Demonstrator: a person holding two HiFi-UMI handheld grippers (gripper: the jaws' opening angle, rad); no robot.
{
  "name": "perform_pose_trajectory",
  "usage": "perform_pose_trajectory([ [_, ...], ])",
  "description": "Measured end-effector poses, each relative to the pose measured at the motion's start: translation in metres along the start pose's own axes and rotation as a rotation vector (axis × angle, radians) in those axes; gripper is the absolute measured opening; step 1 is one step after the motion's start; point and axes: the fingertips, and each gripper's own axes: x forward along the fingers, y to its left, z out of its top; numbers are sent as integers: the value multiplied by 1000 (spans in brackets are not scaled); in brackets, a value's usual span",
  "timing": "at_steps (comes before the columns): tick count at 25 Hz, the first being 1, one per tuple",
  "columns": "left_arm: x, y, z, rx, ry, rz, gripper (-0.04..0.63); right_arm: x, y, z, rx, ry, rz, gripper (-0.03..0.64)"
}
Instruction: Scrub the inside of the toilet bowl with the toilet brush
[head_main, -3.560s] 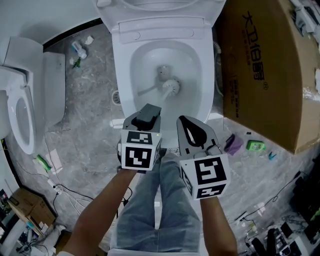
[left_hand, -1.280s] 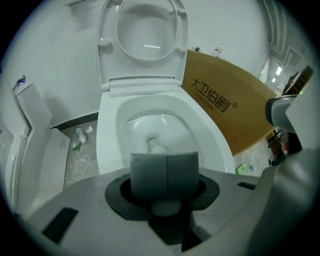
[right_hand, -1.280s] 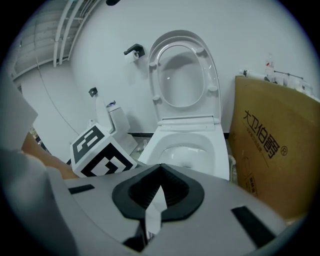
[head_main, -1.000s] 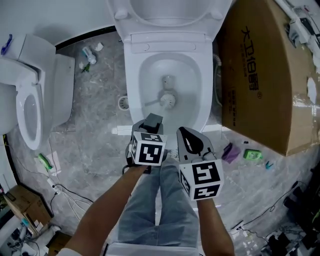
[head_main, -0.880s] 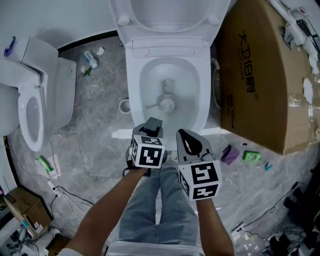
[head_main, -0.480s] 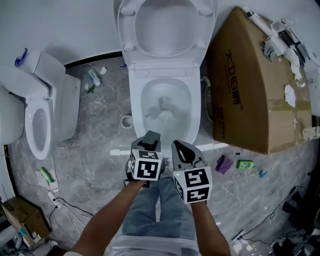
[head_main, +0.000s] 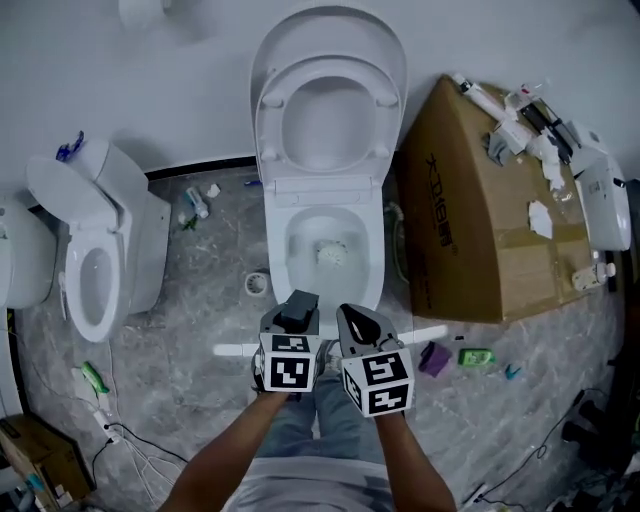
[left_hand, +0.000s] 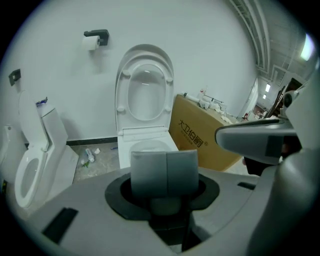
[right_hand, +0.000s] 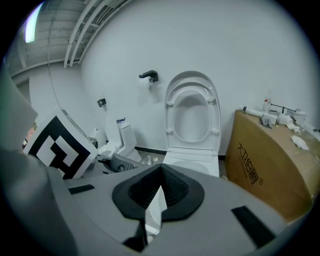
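Left gripper (head_main: 300, 302) and right gripper (head_main: 351, 314) retreated from toilet (head_main: 276, 250) beside box (head_main: 470, 235).

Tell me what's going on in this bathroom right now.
A person stands facing the toilet, its seat raised, holding the left gripper and the right gripper low in front of the rim. Both pairs of jaws are closed with nothing between them. The toilet brush sits in the bowl with neither gripper on it, so no scrubbing is under way at this moment. A cardboard box stands beside the toilet.
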Motion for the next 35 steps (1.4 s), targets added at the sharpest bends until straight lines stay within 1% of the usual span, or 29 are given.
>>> perform_pose_trajectory([
  [3, -27, -4, 22, 5, -55, 4, 152, -15, 8, 19, -6, -35, 3, -1],
  [9, -74, -12, 51, -5, -153, 0, 152, -49, 20, 52, 34, -111, 18, -2],
  [16, -120, -25, 86, 12, -257, -3, 152, -78, 31, 85, 3, -171, 35, -2],
  [24, -151, -39, 115, 67, -355, -2, 152, -96, 41, 112, -52, -236, 48, -2],
  [28, -156, -40, 121, 80, -377, 4, 152, -96, 39, 119, -64, -250, 41, -2],
  [35, -160, -33, 127, 62, -401, 17, 152, -92, 42, 122, -95, -246, 34, -2],
])
